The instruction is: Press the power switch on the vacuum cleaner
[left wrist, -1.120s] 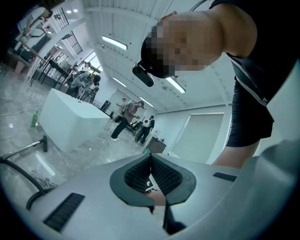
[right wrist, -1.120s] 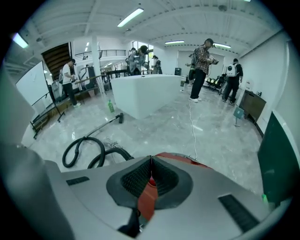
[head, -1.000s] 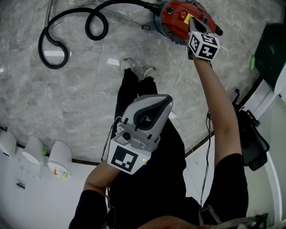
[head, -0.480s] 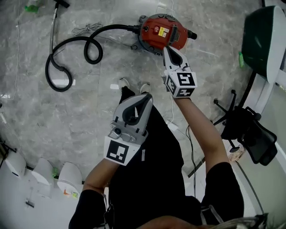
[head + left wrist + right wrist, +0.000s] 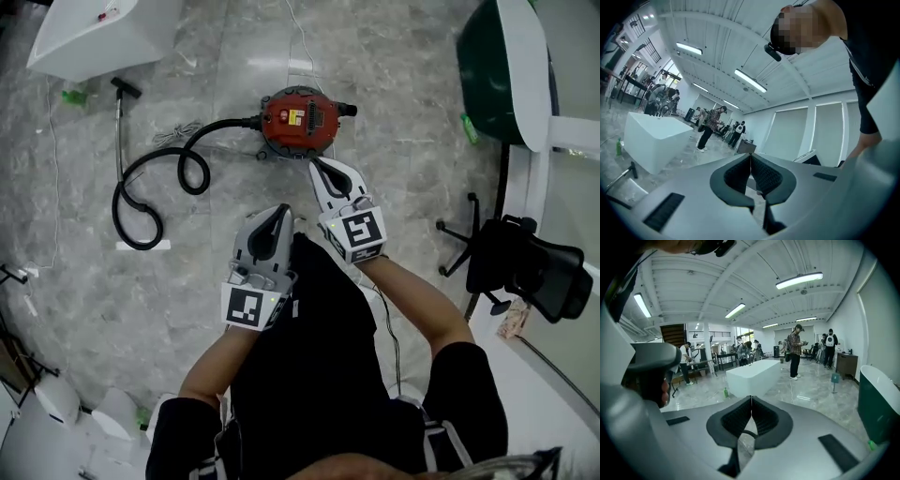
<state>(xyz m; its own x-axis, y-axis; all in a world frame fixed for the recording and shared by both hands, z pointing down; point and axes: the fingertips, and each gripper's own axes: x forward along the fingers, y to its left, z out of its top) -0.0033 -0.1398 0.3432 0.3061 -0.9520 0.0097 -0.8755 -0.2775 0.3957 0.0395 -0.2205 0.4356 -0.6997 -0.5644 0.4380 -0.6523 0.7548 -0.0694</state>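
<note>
Overhead, vacuum cleaner (image 5: 300, 123) tiny; power switch indistinguishable.

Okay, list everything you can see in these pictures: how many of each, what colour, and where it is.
vacuum cleaner: one, red and grey, on the floor ahead of the person
hose: one, black, looping over the floor left of the vacuum cleaner
wand: one, metal with a black nozzle, on the floor at the far left
counter: one, white, top left
bottle: one, green, on the floor by the counter
office chair: one, black, right side
curved shell: one, dark green with white edge, top right
people: several, standing far back in the hall
left gripper: one, grey, jaws shut, empty
right gripper: one, grey, jaws shut, empty, not touching the vacuum cleaner
</note>
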